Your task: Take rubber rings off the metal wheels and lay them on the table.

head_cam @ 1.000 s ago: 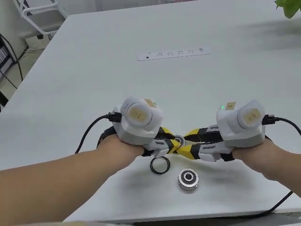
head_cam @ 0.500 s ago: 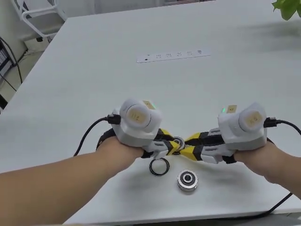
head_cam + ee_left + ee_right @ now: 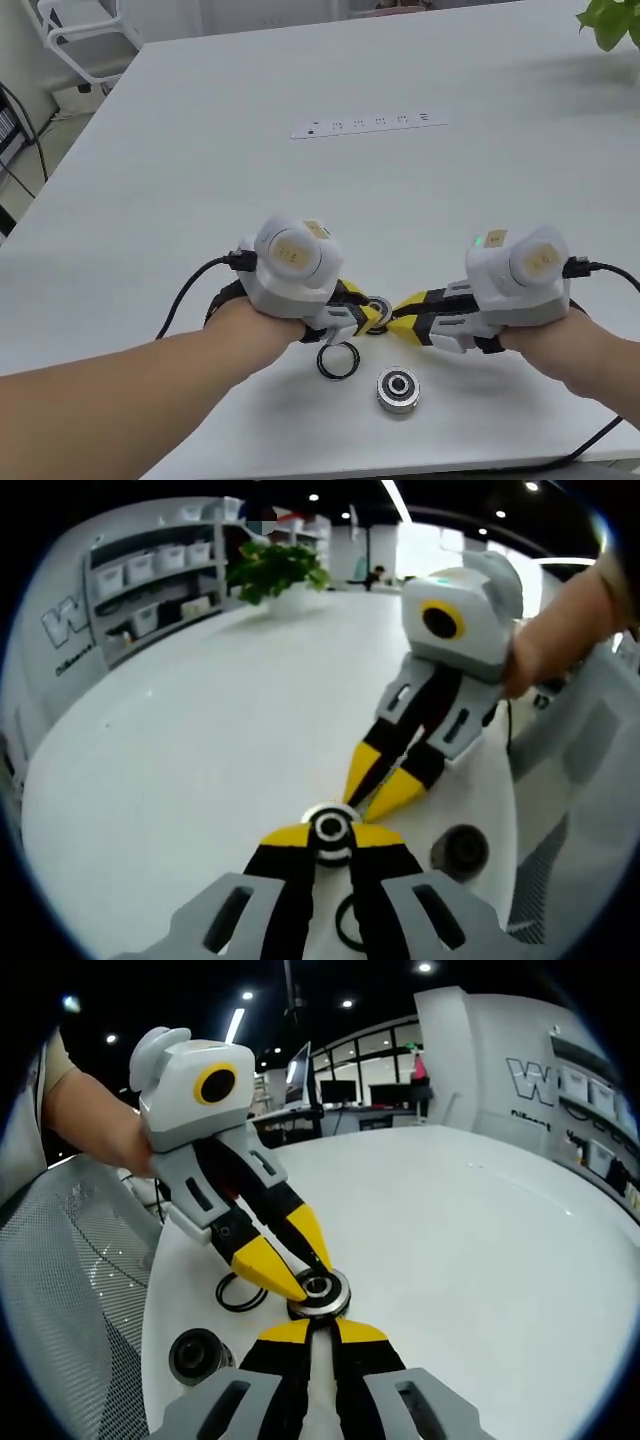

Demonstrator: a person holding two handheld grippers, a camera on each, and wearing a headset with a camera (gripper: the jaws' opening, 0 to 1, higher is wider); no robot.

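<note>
Pinching from both sides, I hold one small metal wheel (image 3: 378, 306) in the air just above the tabletop (image 3: 300, 200), with my two claws meeting nose to nose over it. My left claw (image 3: 358, 316) is narrow, its yellow tips clamped on either side of that held wheel, as the left gripper view shows. My right claw (image 3: 398, 312) comes in from the opposite side, its jaws nearly together and their tips pressed at the wheel's near rim in the right gripper view. Whether they grip the rubber on it or the metal, I cannot tell.

Just below my left claw a loose rubber ring (image 3: 338, 361) lies flat on the tabletop, black and thin. Near it, toward my right, a second wheel (image 3: 398, 388) rests on its side, close to the ring but apart from it.

Farther off, a white power strip (image 3: 368, 123) lies across the middle of the tabletop, and green plant leaves (image 3: 610, 20) show at the far right corner.
</note>
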